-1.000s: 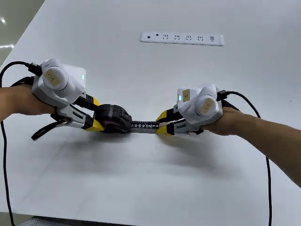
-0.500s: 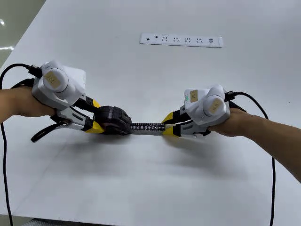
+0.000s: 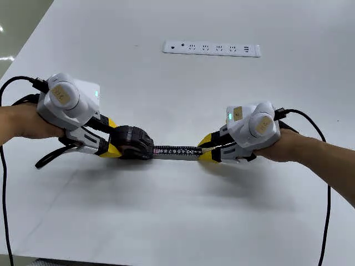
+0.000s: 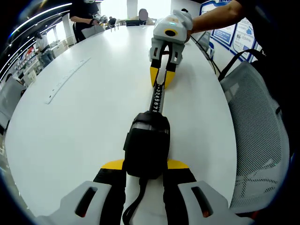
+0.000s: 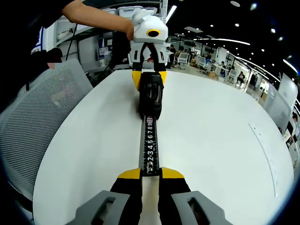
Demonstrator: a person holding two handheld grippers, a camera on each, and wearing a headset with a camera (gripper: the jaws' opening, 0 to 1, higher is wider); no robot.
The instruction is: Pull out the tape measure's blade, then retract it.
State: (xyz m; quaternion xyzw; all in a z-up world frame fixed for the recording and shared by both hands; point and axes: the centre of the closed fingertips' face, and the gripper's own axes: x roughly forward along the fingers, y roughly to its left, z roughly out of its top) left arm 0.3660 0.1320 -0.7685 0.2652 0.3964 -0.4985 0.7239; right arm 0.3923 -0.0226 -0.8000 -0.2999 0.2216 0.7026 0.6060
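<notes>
Your left gripper [image 3: 113, 146] is the anchor here. Its yellow-tipped fingers [image 4: 112, 165] are clamped on either side of the black tape measure [image 3: 133, 142], which sits on the white surface [image 3: 166, 221] left of the middle, nearer the near edge than the far one. Now watch your right gripper [image 3: 206, 153]: its fingers [image 5: 129, 174] are pinched closed on the tip end of the blade [image 3: 176, 150]. Over the last second it has slid toward the right edge while the tape measure has stayed put in the left gripper's hold. That means more blade out, and the printed strip between the two grippers is clearly longer than it was a moment ago. In the right gripper view you can read the numerals running up the blade [image 5: 149, 147] from your fingers to the mouth of the tape measure [image 5: 151, 96]. The blade runs straight and low over the surface, with no twist or sag that I can see. So you're mid-pull, I'd say, with the retract all to come. Only a short length is out, so there looks to be room to go on drawing toward the right edge. Hold the line straight so the blade doesn't buckle. The power strip [image 3: 211, 49] near the far edge is well apart from all this.
</notes>
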